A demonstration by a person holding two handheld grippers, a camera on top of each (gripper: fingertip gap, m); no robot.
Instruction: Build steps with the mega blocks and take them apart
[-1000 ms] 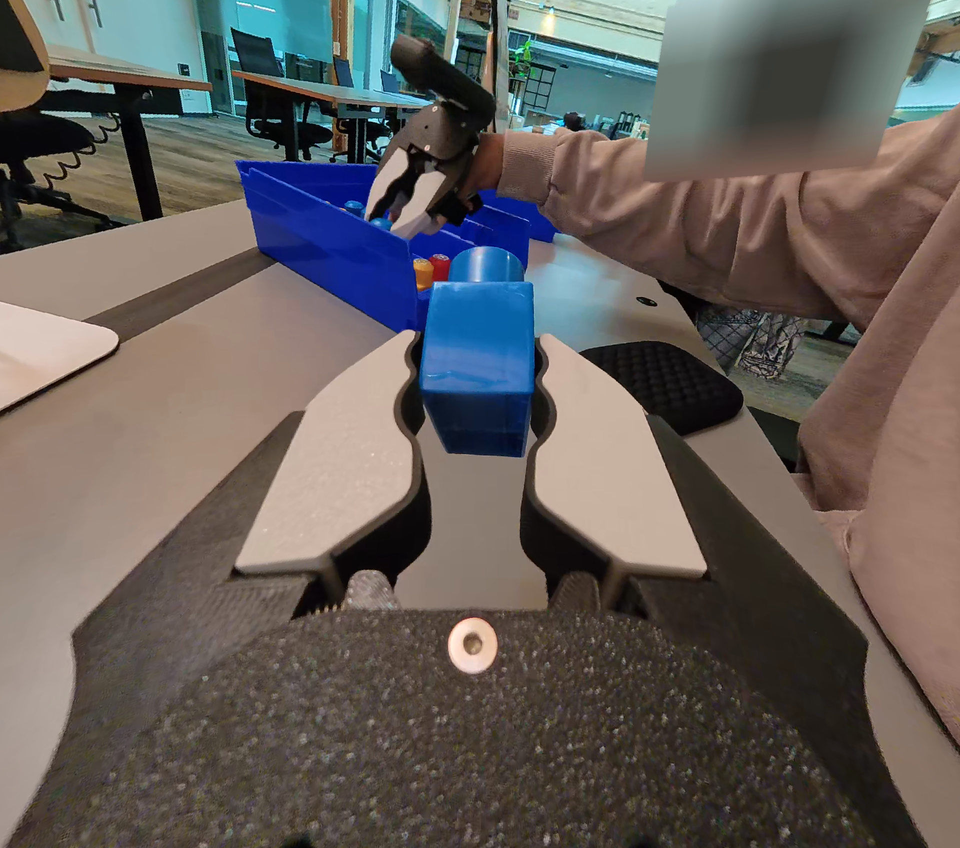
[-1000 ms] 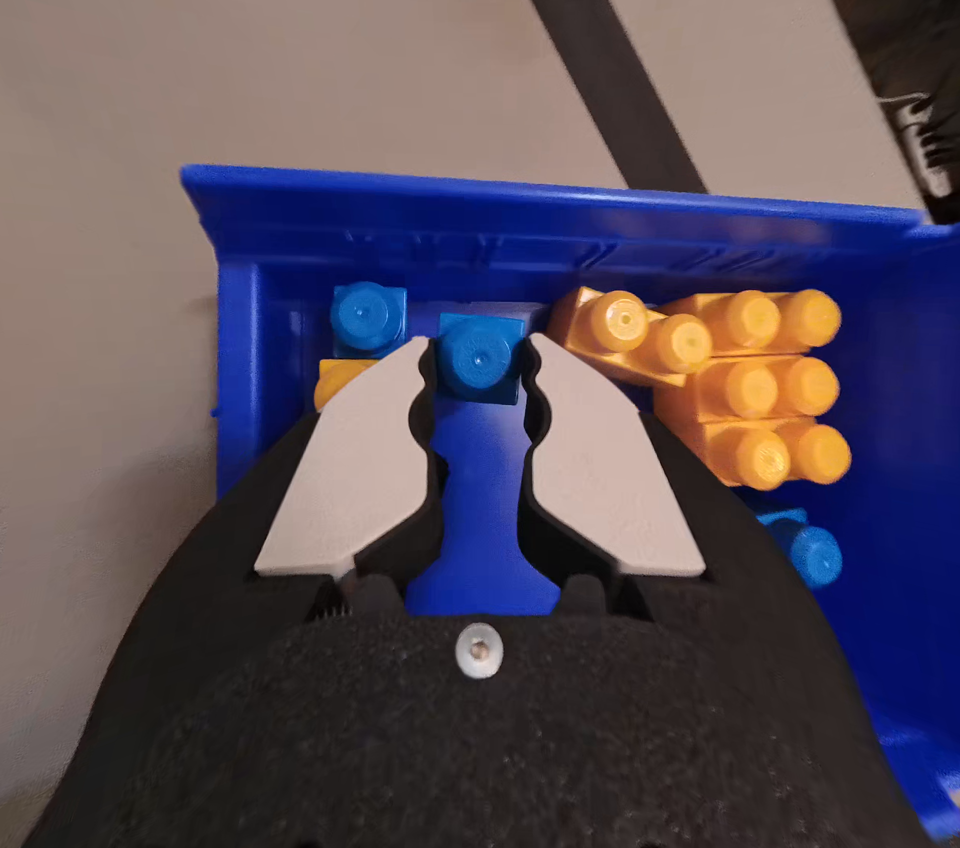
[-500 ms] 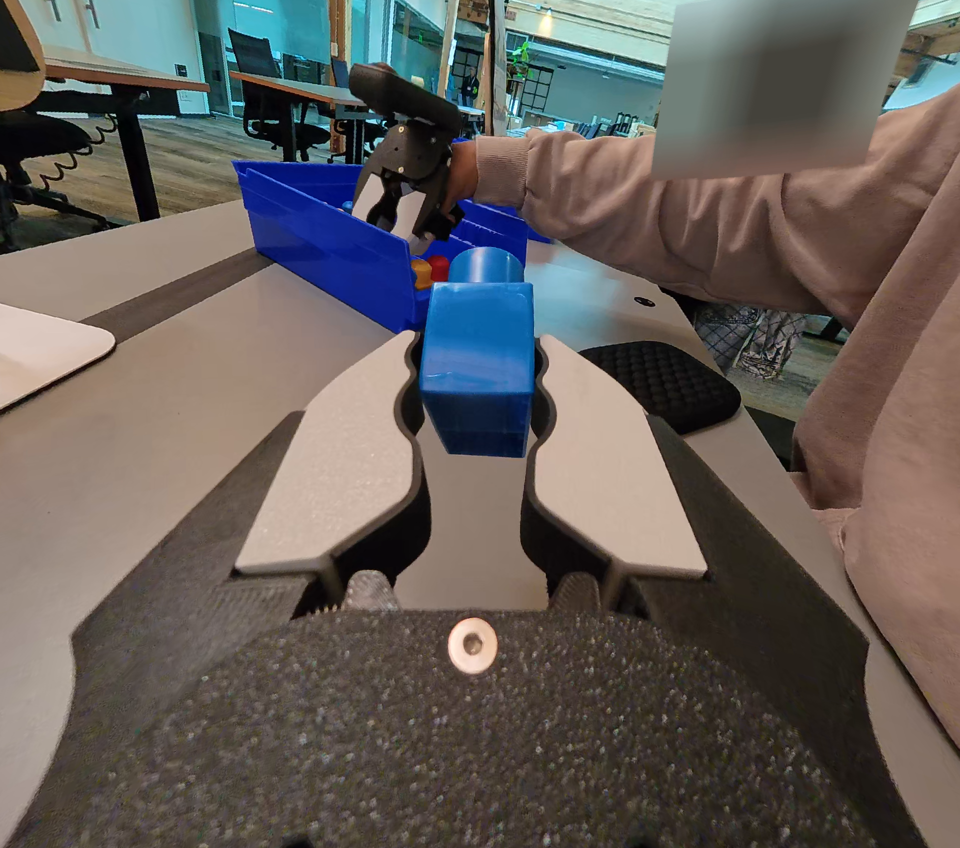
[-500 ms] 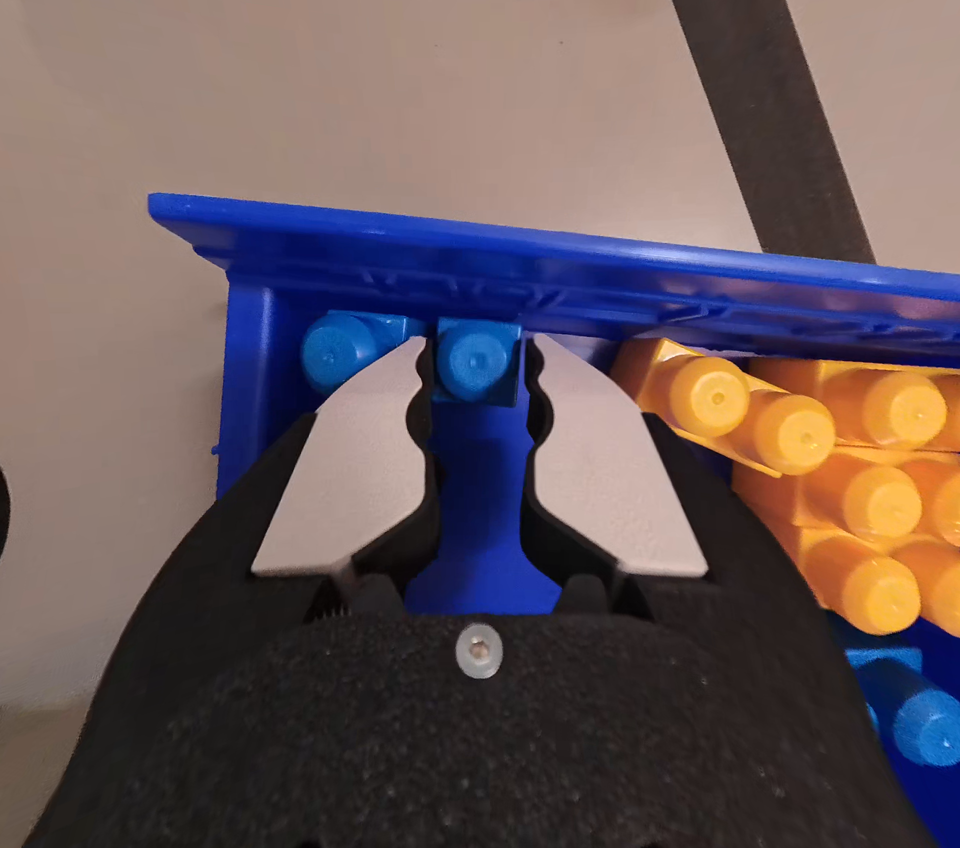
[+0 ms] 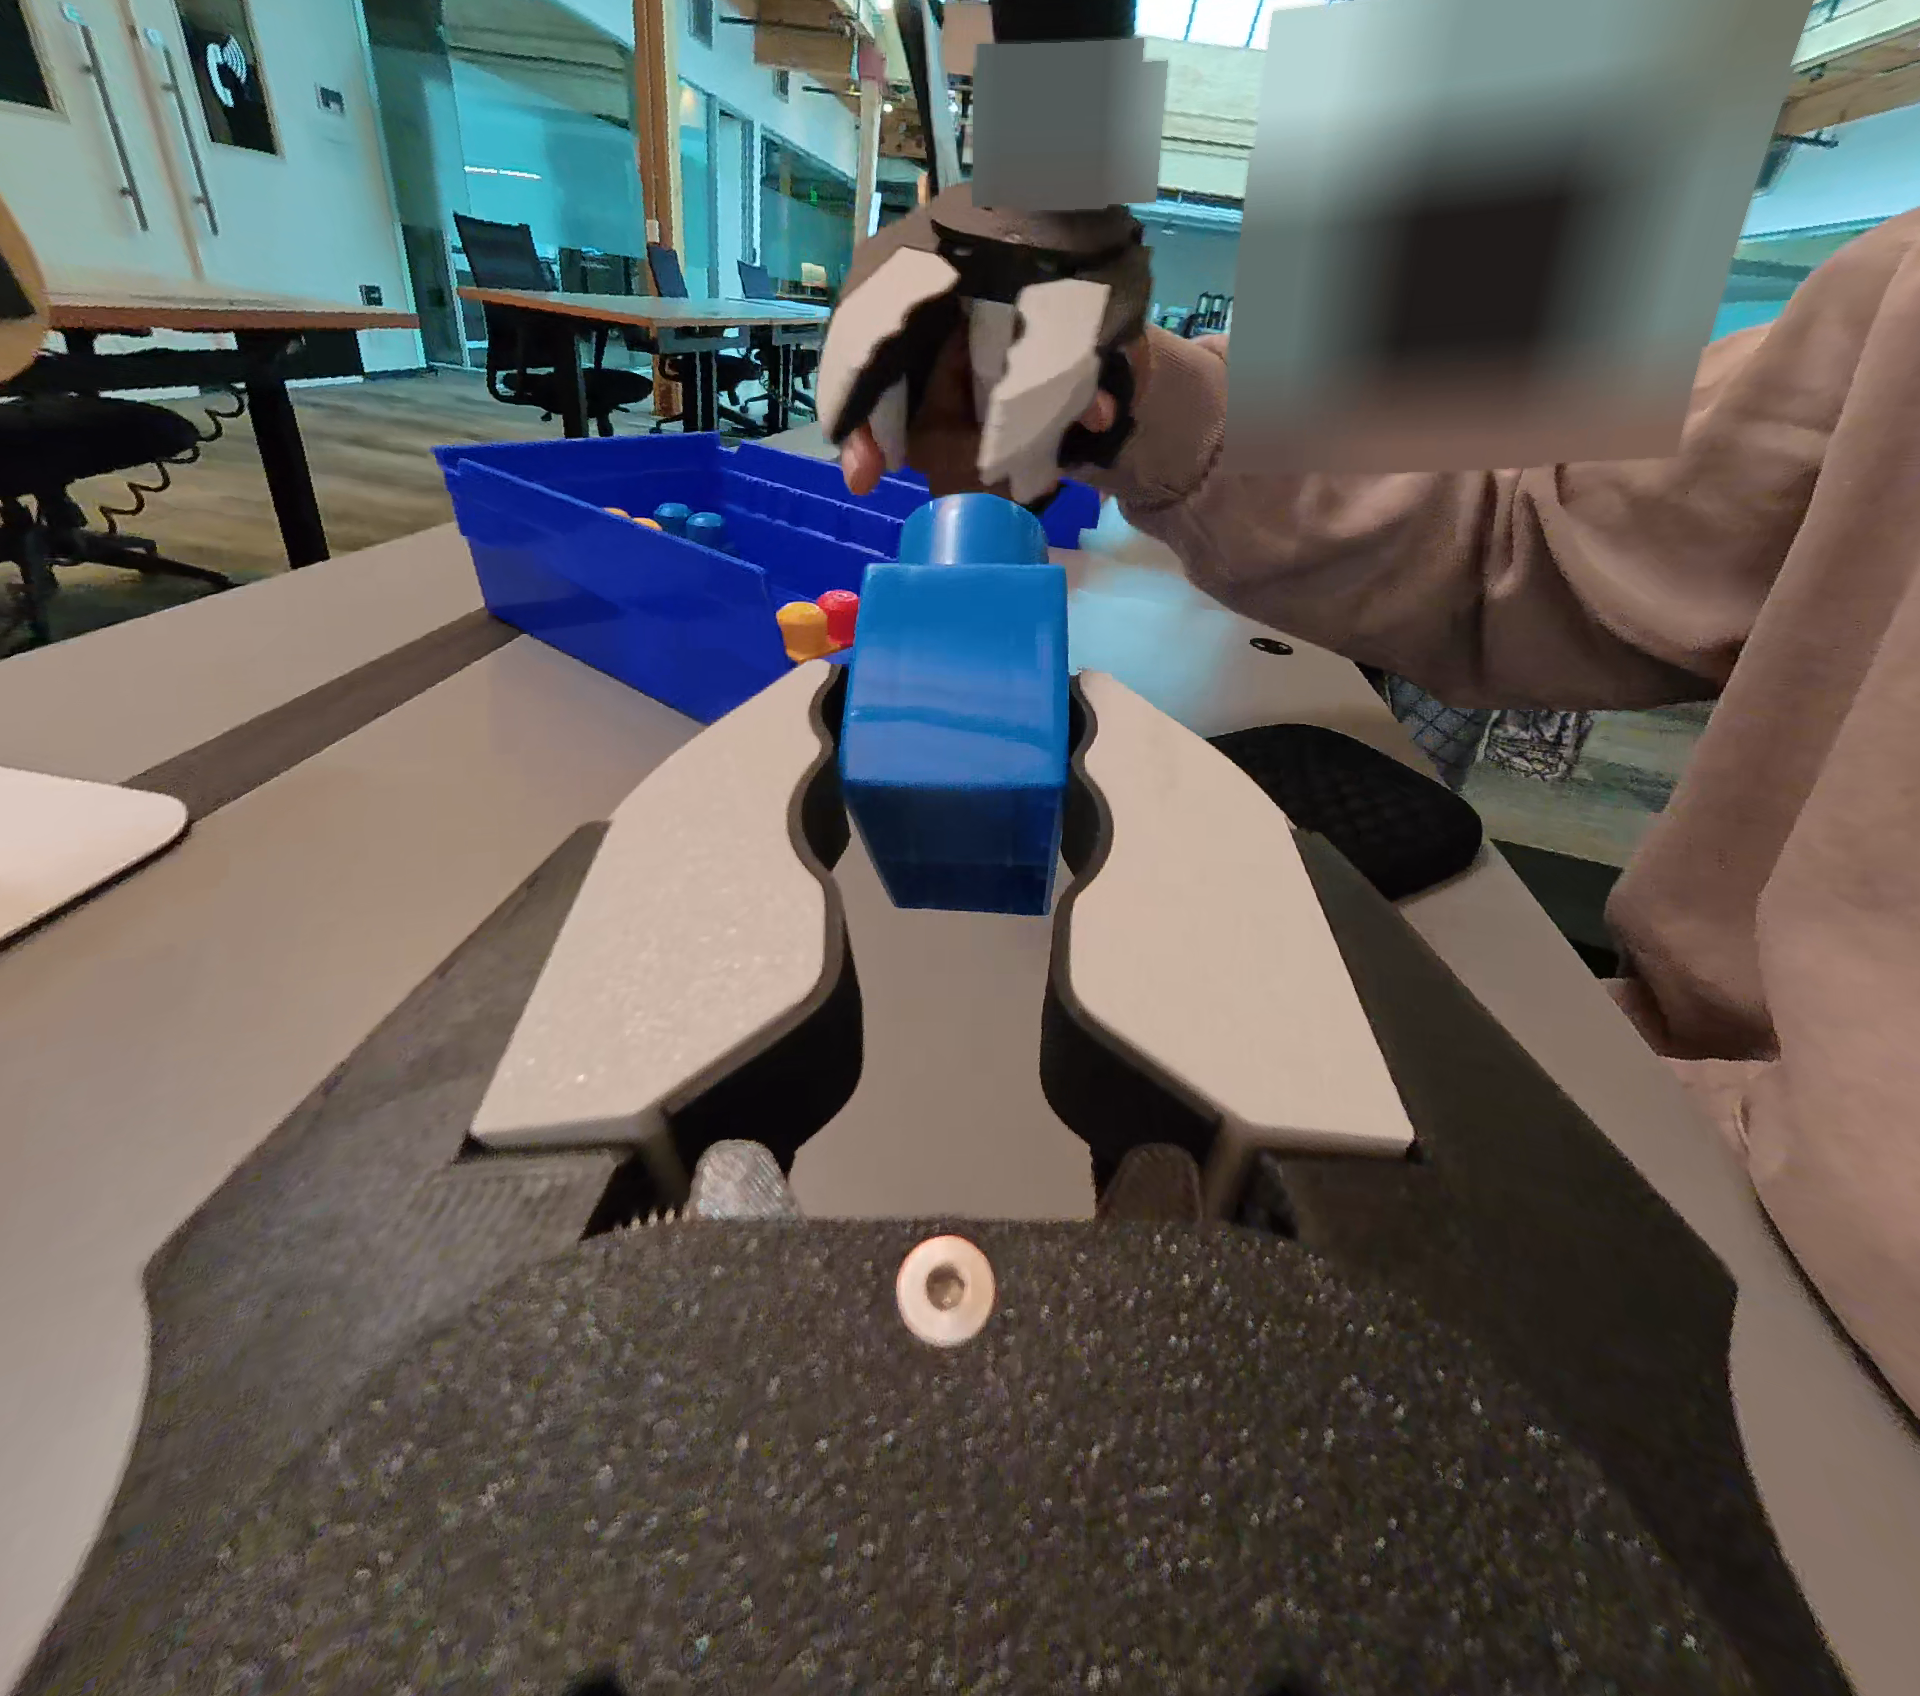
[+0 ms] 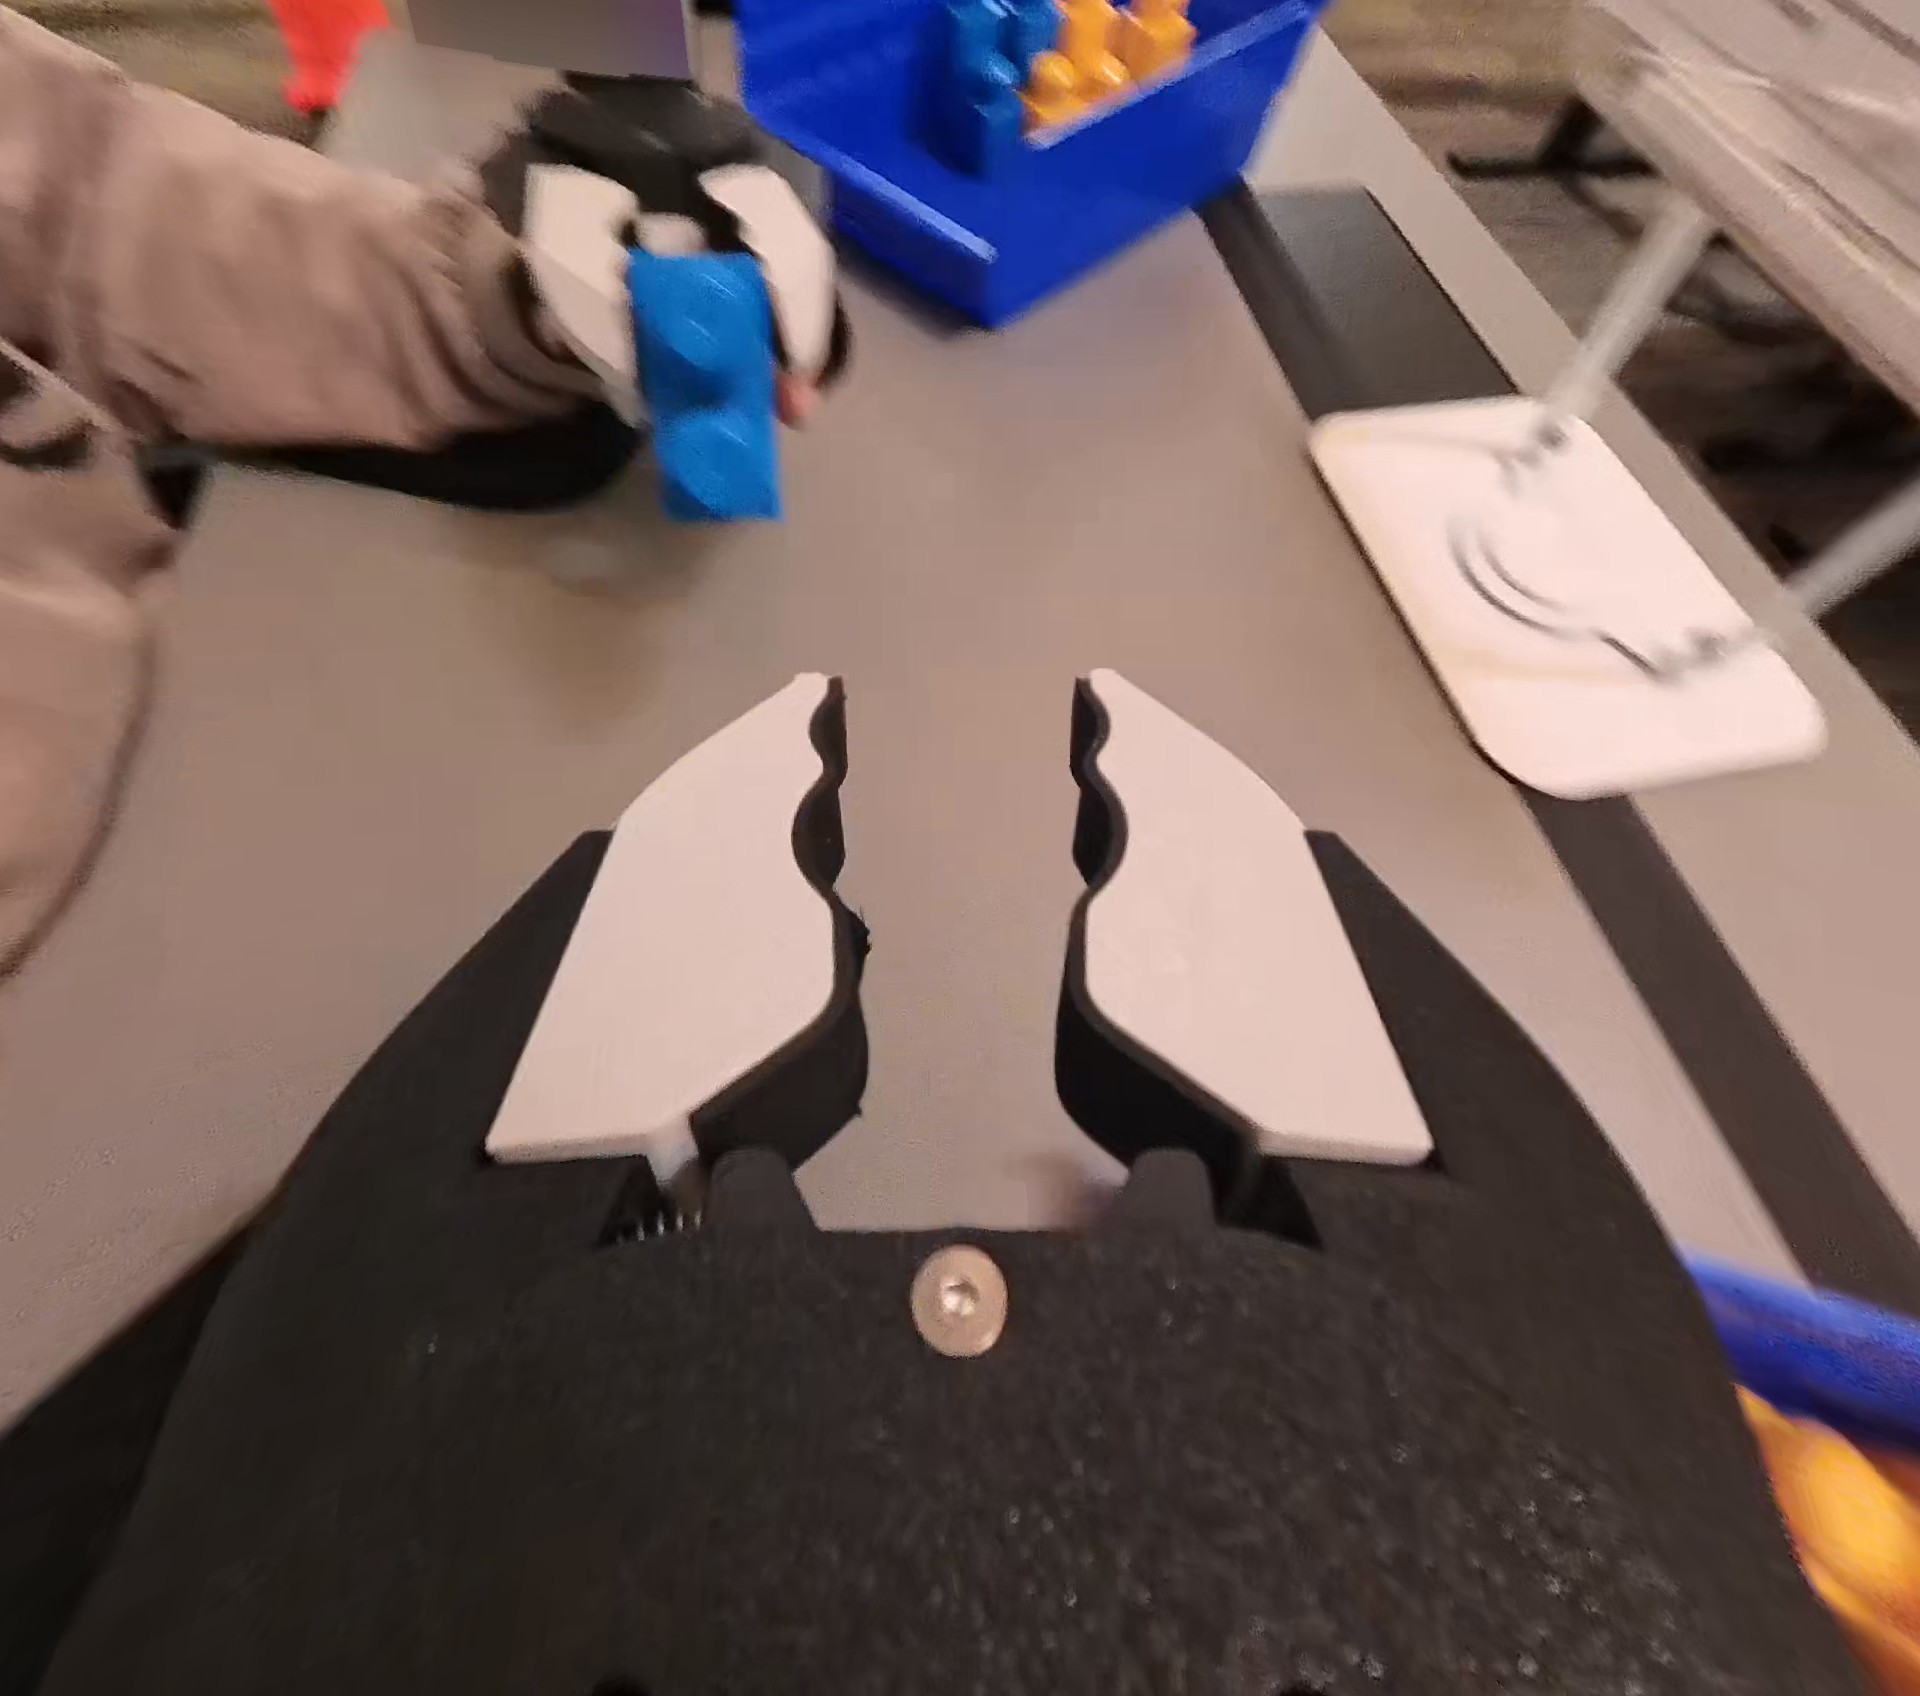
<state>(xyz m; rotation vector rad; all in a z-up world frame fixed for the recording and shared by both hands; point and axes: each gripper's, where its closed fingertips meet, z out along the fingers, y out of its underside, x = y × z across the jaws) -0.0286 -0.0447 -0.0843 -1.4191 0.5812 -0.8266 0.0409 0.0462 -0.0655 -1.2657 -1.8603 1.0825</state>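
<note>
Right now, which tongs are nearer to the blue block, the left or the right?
Left. The left tongs are shut on the blue block; the right tongs are open, empty and apart from it.

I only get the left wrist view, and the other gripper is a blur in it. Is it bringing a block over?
Observer: No. In its own view the right gripper is open, with only bare table between its fingers.
Operator: I can see just one stud on what I'm holding. Is that all?
Observer: The blue block has two studs in a row. The left gripper pinches it at one end.
Operator: What's left to pick from?
Observer: Blue blocks and orange blocks stand packed together, studs up, at one end of the blue bin.
</note>
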